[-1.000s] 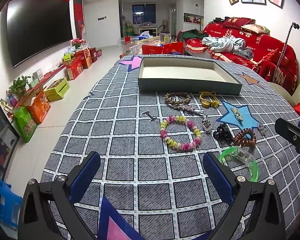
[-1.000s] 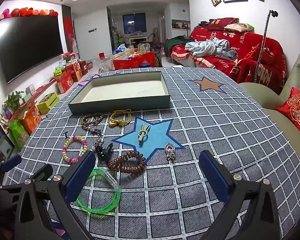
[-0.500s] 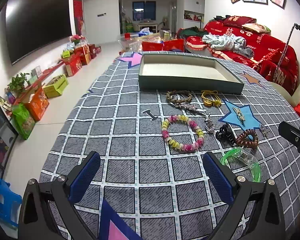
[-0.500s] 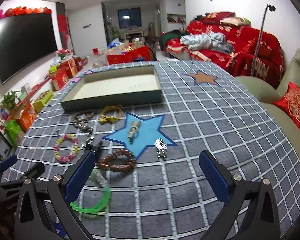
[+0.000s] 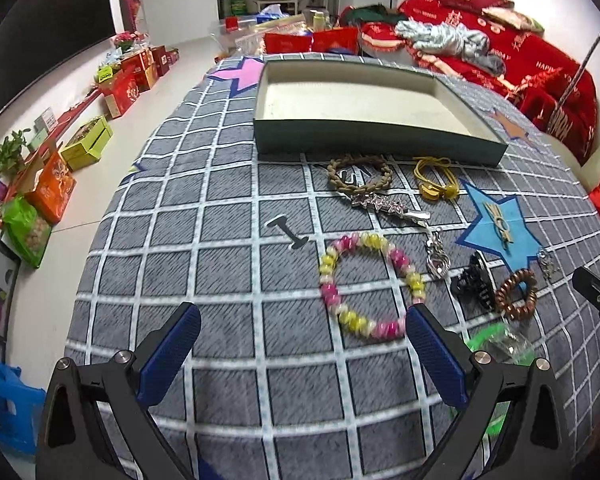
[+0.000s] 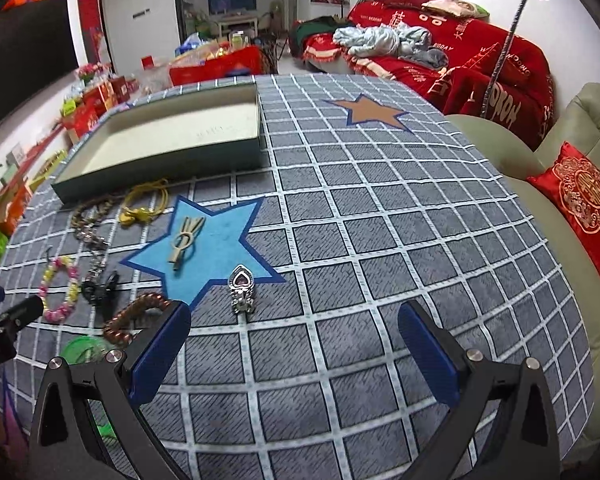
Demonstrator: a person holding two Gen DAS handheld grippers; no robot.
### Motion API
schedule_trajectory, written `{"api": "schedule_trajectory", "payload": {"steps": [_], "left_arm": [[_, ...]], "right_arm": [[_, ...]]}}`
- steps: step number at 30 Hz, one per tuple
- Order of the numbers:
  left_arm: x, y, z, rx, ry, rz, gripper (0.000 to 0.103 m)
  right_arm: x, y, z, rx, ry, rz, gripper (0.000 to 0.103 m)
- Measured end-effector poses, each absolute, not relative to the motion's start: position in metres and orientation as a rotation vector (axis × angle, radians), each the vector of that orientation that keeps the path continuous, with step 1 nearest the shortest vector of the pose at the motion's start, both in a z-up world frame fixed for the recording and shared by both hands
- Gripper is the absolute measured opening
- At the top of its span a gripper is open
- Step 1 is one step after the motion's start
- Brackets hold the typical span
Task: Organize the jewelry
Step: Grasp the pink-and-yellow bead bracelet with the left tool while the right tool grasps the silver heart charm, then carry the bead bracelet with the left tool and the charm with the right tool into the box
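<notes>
An empty dark green tray [image 5: 364, 140] [image 6: 160, 160] stands at the back of the checked table. In front of it lie a pink and yellow bead bracelet [image 5: 368, 284] [image 6: 58, 294], a braided tan ring [image 5: 358, 176], a yellow cord [image 5: 436, 180] [image 6: 146, 202], a silver hair clip [image 5: 388, 206], a black claw clip [image 5: 474, 286], a brown coil hair tie [image 5: 516, 294] [image 6: 136, 316], a green bangle [image 5: 496, 340] and a silver heart clip [image 6: 241, 288]. My left gripper [image 5: 302, 340] is open just short of the bead bracelet. My right gripper [image 6: 294, 338] is open, just short of the heart clip.
A tan hairpin [image 6: 186, 238] lies on a blue star patch [image 6: 208, 248]. A red sofa [image 6: 440, 60] and a green armchair with a red cushion [image 6: 584, 204] stand right of the table. Boxes [image 5: 48, 192] line the floor to the left.
Both grippers have moved forward and lower over the table. The jewelry now looks closer in both views. Both stay open; nothing has been picked up.
</notes>
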State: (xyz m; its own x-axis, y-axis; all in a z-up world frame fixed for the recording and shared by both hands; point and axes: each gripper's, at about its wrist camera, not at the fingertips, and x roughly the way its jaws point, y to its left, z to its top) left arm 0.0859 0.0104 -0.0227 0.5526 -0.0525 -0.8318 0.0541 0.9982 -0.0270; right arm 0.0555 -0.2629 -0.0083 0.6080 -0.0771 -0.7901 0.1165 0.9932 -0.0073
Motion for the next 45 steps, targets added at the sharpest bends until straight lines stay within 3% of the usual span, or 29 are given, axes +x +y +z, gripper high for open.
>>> {"api": "schedule_trajectory", "payload": {"steps": [4, 9, 11, 14, 17, 19, 21, 23, 45], "left_arm": [[0.099, 0.005, -0.029, 0.017, 1.021, -0.087, 0.103], [0.107, 0.005, -0.033, -0.005, 1.043, -0.091, 0.103], [0.109, 0.004, -0.034, -0.001, 1.045, -0.090, 0.101], [0.111, -0.001, -0.035, 0.028, 1.041, -0.095, 0.098], [0.107, -0.007, -0.031, 0.051, 1.013, -0.123, 0.083], [0.105, -0.010, -0.029, 0.060, 0.996, -0.149, 0.065], [0.103, -0.014, -0.027, 0.074, 0.989, -0.173, 0.037], [0.104, -0.017, -0.026, 0.084, 0.992, -0.210, 0.026], [0.130, 0.008, 0.031, -0.064, 0.925, -0.358, 0.026]], "right_arm": [[0.066, -0.260, -0.016, 0.038, 0.941, -0.102, 0.101], [0.077, -0.254, -0.022, 0.030, 0.976, -0.079, 0.082], [0.081, -0.250, -0.026, 0.024, 0.995, -0.070, 0.066], [0.083, -0.247, -0.030, 0.031, 1.009, -0.054, 0.054], [0.086, -0.243, -0.031, 0.033, 1.011, -0.047, 0.044], [0.087, -0.240, -0.030, 0.032, 1.015, -0.043, 0.035], [0.087, -0.236, -0.029, 0.029, 1.018, -0.040, 0.028], [0.086, -0.234, -0.029, 0.033, 1.019, -0.036, 0.017], [0.113, -0.234, 0.031, 0.198, 0.929, 0.081, 0.016]]}}
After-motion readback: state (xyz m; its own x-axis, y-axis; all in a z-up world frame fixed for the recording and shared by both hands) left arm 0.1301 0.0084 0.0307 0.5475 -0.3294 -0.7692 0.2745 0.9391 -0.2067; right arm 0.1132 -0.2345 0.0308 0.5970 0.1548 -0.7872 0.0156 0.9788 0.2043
